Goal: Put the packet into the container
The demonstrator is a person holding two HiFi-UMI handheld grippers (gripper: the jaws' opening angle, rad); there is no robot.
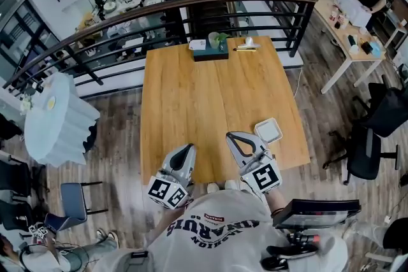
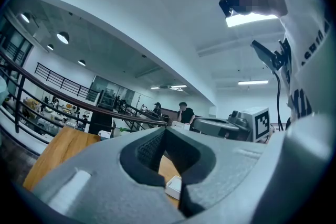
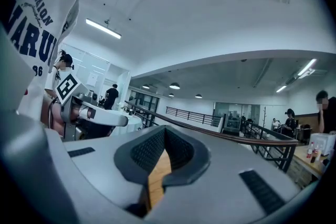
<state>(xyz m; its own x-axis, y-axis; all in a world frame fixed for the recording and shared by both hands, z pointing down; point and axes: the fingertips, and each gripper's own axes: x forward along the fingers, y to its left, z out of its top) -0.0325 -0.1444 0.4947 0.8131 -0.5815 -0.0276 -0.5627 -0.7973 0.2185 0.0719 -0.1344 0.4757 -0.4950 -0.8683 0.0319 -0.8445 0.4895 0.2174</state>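
Observation:
A small white square container point(image 1: 268, 130) sits on the wooden table point(image 1: 210, 105), near its front right. At the far edge a flat white packet point(image 1: 197, 44) lies on a dark teal box point(image 1: 211, 54). My left gripper point(image 1: 189, 149) hovers over the table's front edge, shut and empty. My right gripper point(image 1: 231, 136) is beside it, just left of the container, also shut with nothing in it. In the left gripper view the jaws point(image 2: 164, 132) meet at their tips, and the container point(image 2: 174, 187) shows through the gap below. In the right gripper view the shut jaws point(image 3: 165, 129) frame only bare wood.
A dark railing point(image 1: 159, 13) runs behind the table's far edge. Cups and small items point(image 1: 247, 42) stand by the teal box. A white round table point(image 1: 57, 118) is at the left, an office chair point(image 1: 366, 150) at the right, and a person sits at a far desk point(image 1: 347, 25).

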